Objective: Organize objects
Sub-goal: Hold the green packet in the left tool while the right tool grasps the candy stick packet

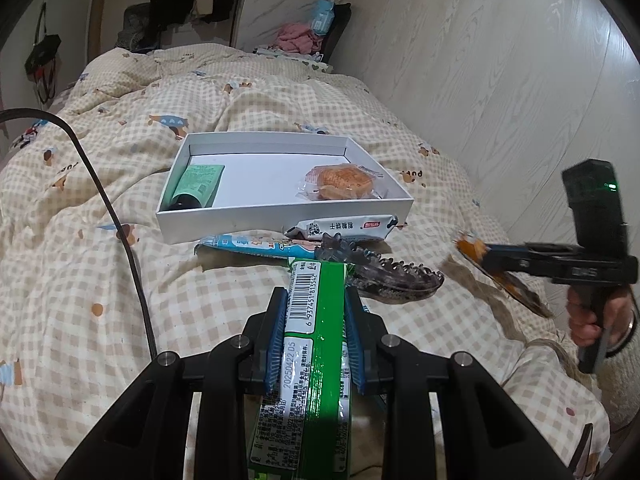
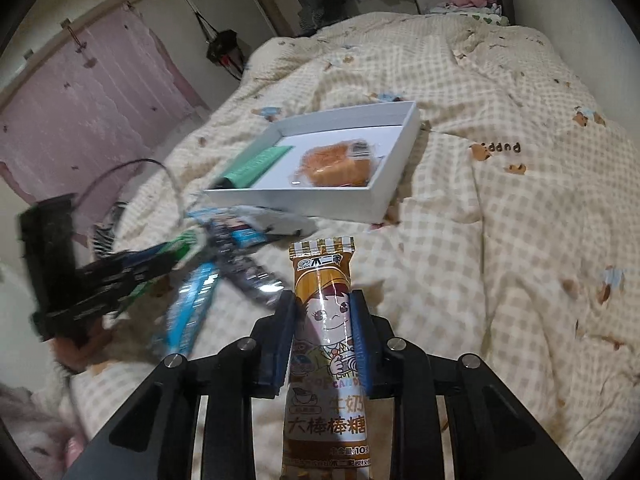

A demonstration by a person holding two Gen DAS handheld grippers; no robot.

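My left gripper (image 1: 314, 296) is shut on a green snack packet (image 1: 320, 320) that sticks out forward over the bed. My right gripper (image 2: 323, 300) is shut on a brown lollipop packet (image 2: 324, 276), held upright between the blue pads. Ahead lies a white shallow box (image 1: 240, 220) holding a green tube (image 1: 198, 186) and a wrapped cake (image 1: 340, 182). In front of the box lie a white biscuit packet (image 1: 348, 228), a blue packet (image 1: 248, 246) and a clear hair claw (image 1: 380, 272). The right gripper (image 1: 480, 250) shows at the right edge, a hand on its grip.
Everything rests on a checked quilt (image 1: 120, 160) covering the bed. A black cable (image 1: 120, 220) runs across its left side. A wall (image 1: 480, 80) borders the bed on the right; pink clothes (image 1: 298, 38) lie at the far end. A pink curtain (image 2: 80, 120) hangs left.
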